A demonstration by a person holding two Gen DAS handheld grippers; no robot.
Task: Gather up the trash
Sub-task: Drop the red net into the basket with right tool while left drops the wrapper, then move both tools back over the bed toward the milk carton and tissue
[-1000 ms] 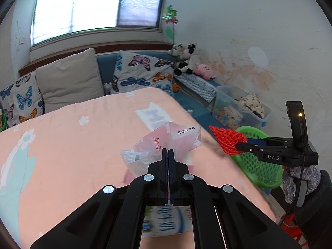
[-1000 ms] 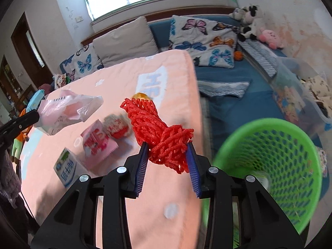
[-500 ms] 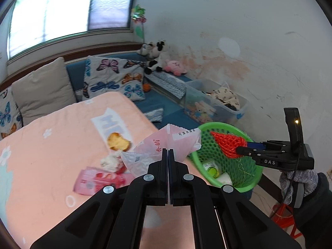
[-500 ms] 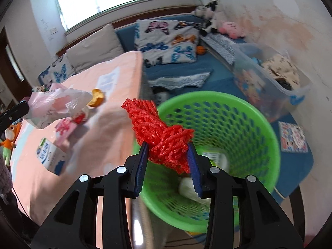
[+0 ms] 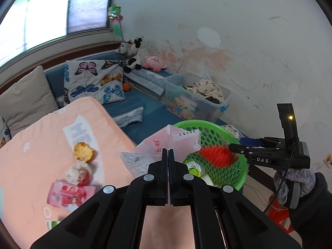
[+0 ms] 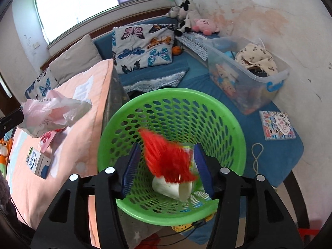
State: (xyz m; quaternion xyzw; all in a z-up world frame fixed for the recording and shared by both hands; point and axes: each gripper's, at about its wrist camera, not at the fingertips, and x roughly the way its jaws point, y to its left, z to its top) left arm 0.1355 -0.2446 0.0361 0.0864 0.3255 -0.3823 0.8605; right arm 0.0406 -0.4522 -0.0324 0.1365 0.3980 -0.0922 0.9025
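Observation:
A green mesh basket [image 6: 217, 112] stands beside the pink table, also seen as the green basket [image 5: 232, 166] in the left wrist view. My right gripper [image 6: 166, 166] hangs over it, its jaws opening. The red net [image 6: 168, 159] is blurred and falling free between the pads into the basket; the red net [image 5: 215, 155] shows there too. A white cup [image 6: 172, 188] lies in the basket's bottom. My left gripper [image 5: 168, 157] is shut on a pink-and-clear plastic bag [image 5: 164, 147], held near the basket's rim. The same plastic bag [image 6: 54, 110] appears left in the right wrist view.
On the pink table [image 5: 37, 145] lie a pink wrapper [image 5: 68, 195], a crumpled tissue [image 5: 77, 173], an orange peel [image 5: 83, 151] and a milk carton [image 6: 38, 164]. A clear storage bin [image 6: 247, 76] and a blue couch with butterfly cushions [image 6: 143, 45] stand behind the basket.
Both grippers swung from over the table to the green basket. The right jaws opened and the red net dropped from them. The left stayed shut on the bag.

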